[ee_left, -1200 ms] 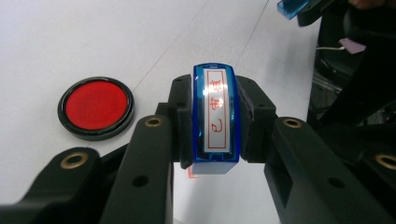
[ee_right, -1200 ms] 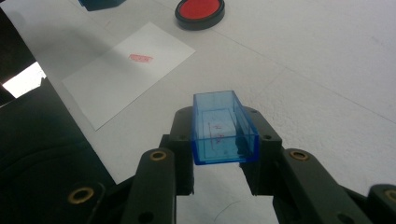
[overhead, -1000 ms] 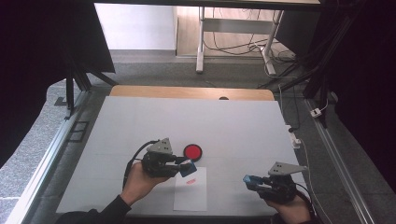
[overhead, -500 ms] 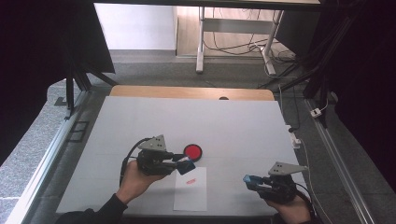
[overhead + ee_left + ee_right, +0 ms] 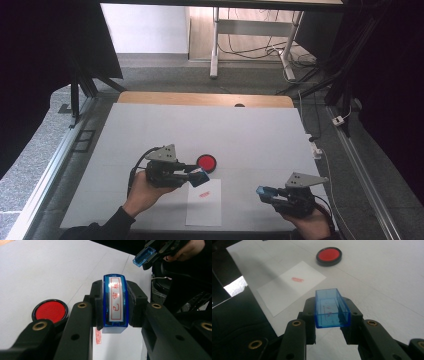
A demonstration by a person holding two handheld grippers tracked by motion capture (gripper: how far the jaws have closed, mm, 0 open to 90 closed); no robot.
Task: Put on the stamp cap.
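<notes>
Grey tabletop (image 5: 250,130), with a white sheet of paper (image 5: 205,207) bearing a red mark near its front edge and a round red ink pad (image 5: 206,162) just beyond it. Left claw (image 5: 199,176) pinching the blue stamp (image 5: 116,303) over the paper's far corner, beside the pad. Right claw (image 5: 263,192) pinching the stamp's blue cap (image 5: 331,308), hollow side up, well apart to the right; capping likely needs both long axes lined up, cap mouth toward stamp.

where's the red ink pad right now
In the high view the red ink pad sits mid-table, just beyond the paper sheet, beside the stamp held in the left tongs.
</notes>
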